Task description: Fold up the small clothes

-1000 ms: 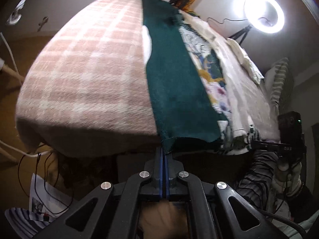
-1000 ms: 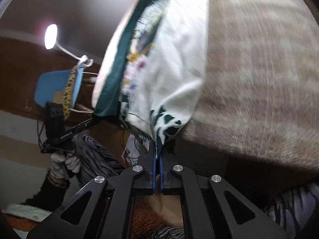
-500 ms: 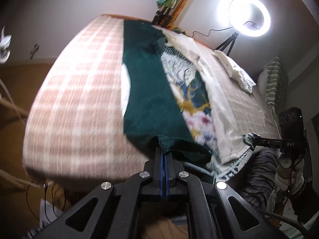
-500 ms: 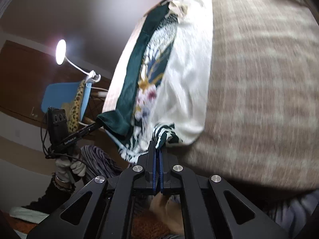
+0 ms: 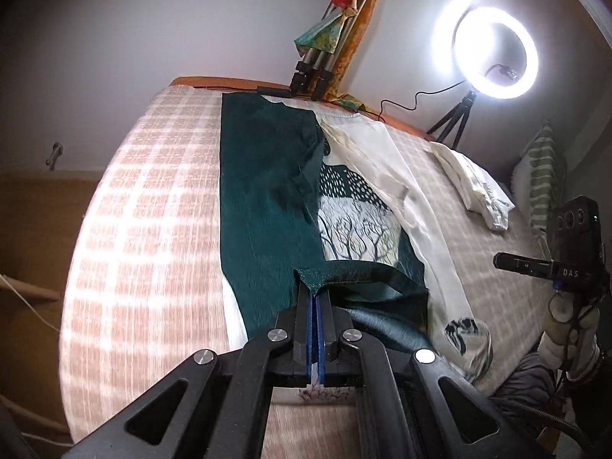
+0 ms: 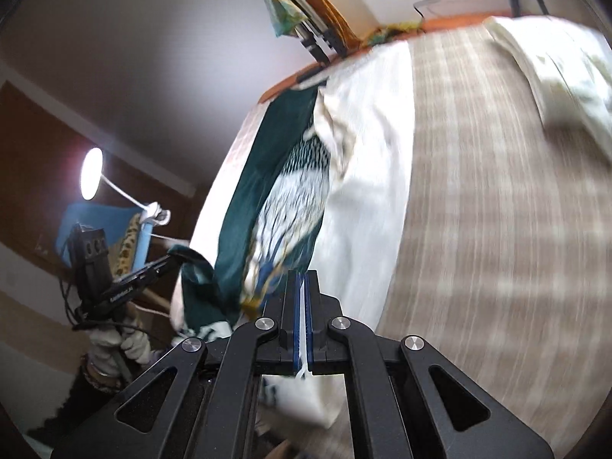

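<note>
We see no box, basket or drawer in either view; the only thing carrying anything is a bed (image 5: 145,199) under a checked pink-and-white cover, and on it lies the garment (image 5: 267,206), dark green along one side, white along the other, with a printed panel of bare trees between. Our left claw (image 5: 315,294) is clamped on a green corner of that garment, the corner lifted off the cover and curled back over the cloth behind it. Our right claw (image 6: 305,287) is pinched tight on the white edge of the same garment (image 6: 367,176), a thin strip of cloth showing between its blue pads; the picture there is blurred. From the left wrist we can make out the right claw (image 5: 505,259) off at the bed's edge, held in a gloved hand (image 5: 570,336); from the right wrist, the left claw (image 6: 174,259) with the green cloth bunched at its tip. A second, cream garment (image 5: 474,187) lies crumpled farther along the bed, apart from the first. Beyond the bed's far edge stand a folded tripod (image 5: 325,53) draped with coloured fabric and a lit ring light (image 5: 495,46) on its own small stand, its cable trailing along the edge. A striped cushion (image 5: 543,179) sits near the ring light.
</note>
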{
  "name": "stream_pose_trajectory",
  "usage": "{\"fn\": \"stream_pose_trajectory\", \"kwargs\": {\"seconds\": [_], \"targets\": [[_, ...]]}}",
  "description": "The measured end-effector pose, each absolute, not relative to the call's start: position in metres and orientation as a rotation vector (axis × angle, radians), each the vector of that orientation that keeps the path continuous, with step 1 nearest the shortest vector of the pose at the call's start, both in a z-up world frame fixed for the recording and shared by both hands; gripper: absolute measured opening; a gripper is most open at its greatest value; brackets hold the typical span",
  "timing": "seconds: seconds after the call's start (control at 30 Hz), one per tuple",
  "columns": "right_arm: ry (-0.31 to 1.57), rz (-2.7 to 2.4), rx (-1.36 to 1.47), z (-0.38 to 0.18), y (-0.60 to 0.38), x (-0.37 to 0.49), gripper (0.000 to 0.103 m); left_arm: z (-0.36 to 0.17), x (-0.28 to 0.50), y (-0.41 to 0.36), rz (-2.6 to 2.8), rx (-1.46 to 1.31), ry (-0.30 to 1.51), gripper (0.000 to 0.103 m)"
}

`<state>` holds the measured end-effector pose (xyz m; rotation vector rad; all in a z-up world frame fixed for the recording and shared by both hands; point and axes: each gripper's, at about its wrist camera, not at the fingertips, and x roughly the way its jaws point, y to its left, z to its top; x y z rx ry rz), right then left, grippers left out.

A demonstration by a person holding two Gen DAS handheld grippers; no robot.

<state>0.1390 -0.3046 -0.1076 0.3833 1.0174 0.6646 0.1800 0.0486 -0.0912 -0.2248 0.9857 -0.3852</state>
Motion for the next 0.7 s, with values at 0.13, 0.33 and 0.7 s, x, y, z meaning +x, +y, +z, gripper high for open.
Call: {"fn": "stream_pose_trajectory", "kwargs": {"seconds": [0.13,0.33,0.7], "targets": [[1.047,0.747,0.333,-0.111,-0.297,0.141,0.012,-0.103,0.185,0.050,-0.396,-0.194,1.012,0.000],[1.128,0.728,0.221,-0.142,-0.281,0.131,0.021,-0.130,0.182,0.054,-0.397,-0.187,1.085,0.027],[1.153,0.717,0.348,-0.150,-0.295,0.122,0.026,-0.123,0.174,0.058,-0.403,-0.083,1.022,0.039]]}}
